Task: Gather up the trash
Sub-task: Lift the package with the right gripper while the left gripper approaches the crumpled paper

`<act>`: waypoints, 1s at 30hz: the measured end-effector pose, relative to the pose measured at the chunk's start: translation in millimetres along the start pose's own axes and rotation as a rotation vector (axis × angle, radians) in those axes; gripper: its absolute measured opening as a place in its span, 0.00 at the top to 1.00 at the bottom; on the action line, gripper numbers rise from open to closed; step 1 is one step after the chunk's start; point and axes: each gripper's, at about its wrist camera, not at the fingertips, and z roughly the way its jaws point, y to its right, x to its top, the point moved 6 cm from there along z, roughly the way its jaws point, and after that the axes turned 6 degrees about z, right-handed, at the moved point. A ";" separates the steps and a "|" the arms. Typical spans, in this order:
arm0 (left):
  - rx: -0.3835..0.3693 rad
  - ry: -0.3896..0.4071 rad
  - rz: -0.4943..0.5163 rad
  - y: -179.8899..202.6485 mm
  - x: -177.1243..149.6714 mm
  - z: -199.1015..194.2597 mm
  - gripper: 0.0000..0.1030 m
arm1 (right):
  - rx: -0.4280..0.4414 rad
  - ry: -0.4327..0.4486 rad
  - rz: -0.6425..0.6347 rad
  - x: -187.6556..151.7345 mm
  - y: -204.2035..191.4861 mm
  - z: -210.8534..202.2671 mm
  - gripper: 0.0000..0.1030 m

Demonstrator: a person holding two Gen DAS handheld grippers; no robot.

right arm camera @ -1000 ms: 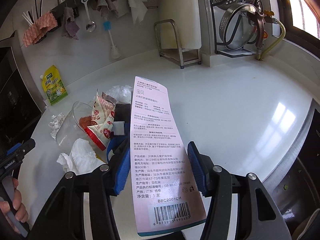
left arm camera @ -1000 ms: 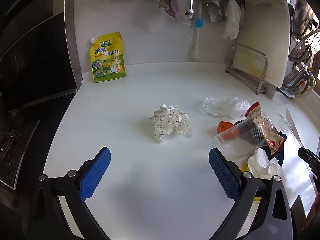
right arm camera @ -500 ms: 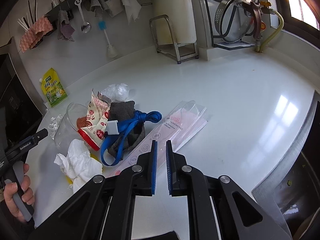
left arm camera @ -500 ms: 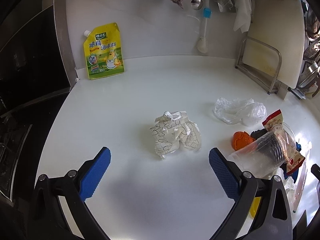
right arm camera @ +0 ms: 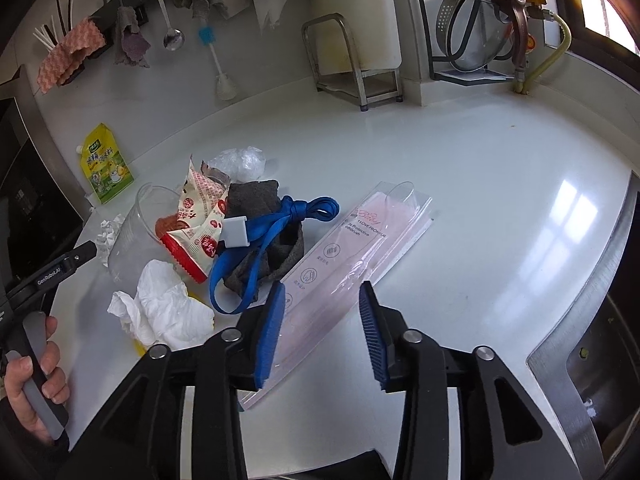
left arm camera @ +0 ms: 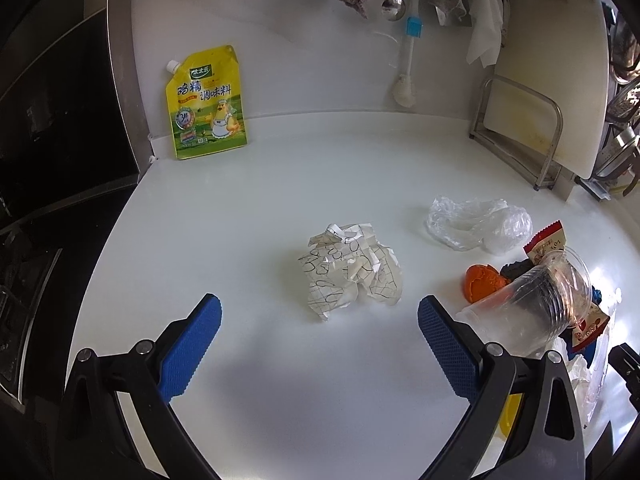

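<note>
A crumpled printed paper ball (left arm camera: 352,270) lies on the white counter (left arm camera: 320,168), just ahead of my open, empty left gripper (left arm camera: 319,318). To its right lie a clear plastic bag (left arm camera: 476,220), an orange lid (left arm camera: 482,282), a clear plastic cup (left arm camera: 532,308) and a red snack wrapper (left arm camera: 546,242). In the right wrist view my right gripper (right arm camera: 322,312) is open above a flat pink toothbrush package (right arm camera: 352,252). Left of it lie a grey cloth with a blue strap (right arm camera: 272,232), the red wrapper (right arm camera: 200,224) and white tissue (right arm camera: 164,308).
A yellow seasoning pouch (left arm camera: 208,104) leans on the back wall. A metal rack with a cutting board (left arm camera: 540,92) stands at the back right. Pots (right arm camera: 476,20) sit on a rack. The counter's steel edge (right arm camera: 592,288) runs at the right.
My right gripper let go of the pink package, which now lies flat on the counter, and its jaws have opened again. My left gripper moved closer to the paper ball.
</note>
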 end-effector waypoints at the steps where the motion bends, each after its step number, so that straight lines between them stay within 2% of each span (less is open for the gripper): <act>1: -0.002 0.003 0.001 0.4 -0.1 -1.2 0.06 | -0.022 0.009 -0.006 -0.8 -0.8 -0.5 0.50; 11: -0.022 0.023 -0.002 0.0 -1.4 -11.2 0.06 | -0.123 -0.031 -0.091 -13.5 -12.6 9.2 0.48; 18: -0.030 0.023 -0.011 -0.8 -3.2 -12.2 0.06 | -0.201 -0.033 -0.085 -17.2 25.3 -4.9 0.48; 21: -0.033 0.024 -0.012 0.2 -3.5 -12.3 0.06 | -0.201 -0.038 -0.060 -18.1 44.0 -11.1 0.47; 23: -0.035 0.024 -0.010 1.8 -3.9 -12.3 0.06 | -0.167 -0.034 -0.013 -16.5 53.1 -17.5 0.47; 27: -0.039 0.024 -0.009 3.6 -3.9 -12.5 0.06 | -0.124 -0.003 0.057 -9.2 55.7 -25.4 0.31; 30: -0.038 0.026 -0.009 3.5 -3.3 -12.6 0.06 | -0.152 0.012 0.052 -4.3 48.1 -23.0 0.27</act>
